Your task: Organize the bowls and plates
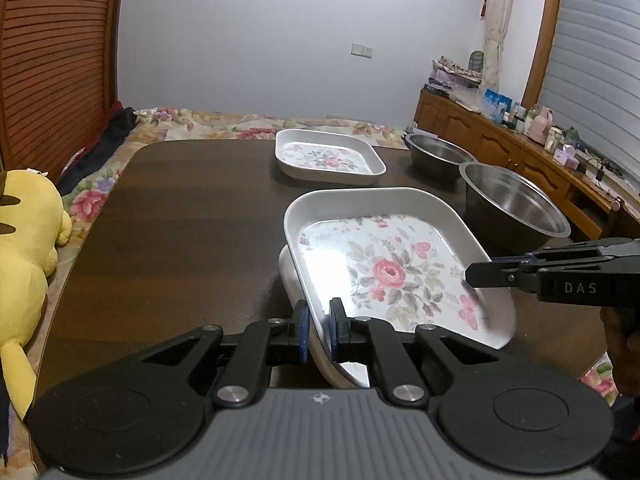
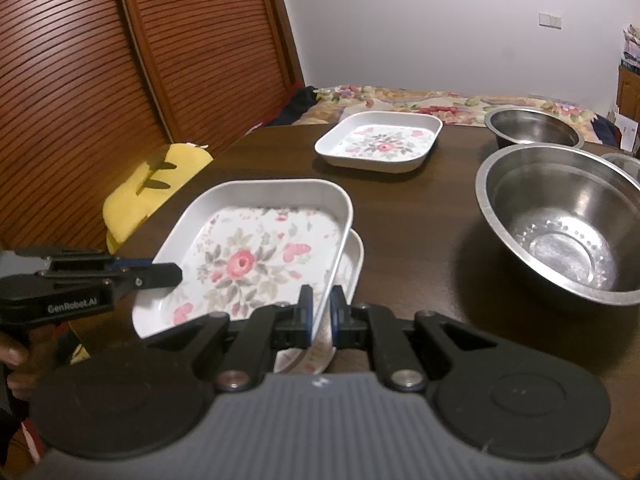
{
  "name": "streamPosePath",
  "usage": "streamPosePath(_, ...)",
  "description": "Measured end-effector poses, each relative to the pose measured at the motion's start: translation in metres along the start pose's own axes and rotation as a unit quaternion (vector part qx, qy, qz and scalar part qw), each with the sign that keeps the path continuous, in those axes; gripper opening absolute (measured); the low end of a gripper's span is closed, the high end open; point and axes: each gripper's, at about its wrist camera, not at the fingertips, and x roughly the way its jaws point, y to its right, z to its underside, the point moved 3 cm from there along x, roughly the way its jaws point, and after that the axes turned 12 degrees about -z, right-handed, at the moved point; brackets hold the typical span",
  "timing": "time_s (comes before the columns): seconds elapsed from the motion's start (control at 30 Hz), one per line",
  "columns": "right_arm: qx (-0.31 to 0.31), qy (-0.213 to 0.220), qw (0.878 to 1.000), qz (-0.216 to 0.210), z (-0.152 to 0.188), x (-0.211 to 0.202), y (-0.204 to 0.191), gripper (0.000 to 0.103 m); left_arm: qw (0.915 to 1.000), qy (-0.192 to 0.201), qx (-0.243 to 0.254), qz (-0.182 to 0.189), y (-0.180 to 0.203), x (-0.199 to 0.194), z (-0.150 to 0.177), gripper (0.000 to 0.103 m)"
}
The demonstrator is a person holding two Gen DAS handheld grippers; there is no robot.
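A white square plate with a rose print [image 1: 396, 264] [image 2: 248, 260] is held between both grippers, just above a second plate of the same kind [image 1: 290, 280] [image 2: 352, 264] on the dark table. My left gripper [image 1: 319, 326] is shut on the held plate's left rim; it also shows in the right wrist view [image 2: 160, 274]. My right gripper [image 2: 321, 308] is shut on its right rim; it also shows in the left wrist view [image 1: 480, 274]. A third floral plate [image 1: 330, 156] [image 2: 380, 142] sits farther back. Two steel bowls, one near [image 1: 516, 204] [image 2: 560, 232] and one far [image 1: 440, 154] [image 2: 534, 128], stand on the right.
The dark wooden table [image 1: 180, 216] [image 2: 412, 224] stands against a floral bed. A yellow plush toy [image 1: 28, 240] [image 2: 156, 188] lies off the table's left edge. A slatted wooden door is on the left; a cluttered wooden cabinet [image 1: 500, 136] is on the right.
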Motion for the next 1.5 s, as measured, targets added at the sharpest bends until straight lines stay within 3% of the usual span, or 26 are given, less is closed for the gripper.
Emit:
streamPosePath(0.37,-0.003,-0.005,1.0,0.011,0.01,0.0,-0.003,0.011,0.9995,0.001,0.024,-0.02,0.006,0.009,0.001,0.011)
streamPosePath(1.03,0.016,0.005,1.0,0.017,0.01,-0.001,0.003,0.015,0.9997,-0.002,0.014,-0.018,0.001,0.014,0.004,0.011)
streamPosePath(1.5,-0.006,0.023,1.0,0.018,0.001,-0.015,-0.004,0.015,0.9995,0.024,0.006,-0.021,-0.007,0.001,-0.011,0.012)
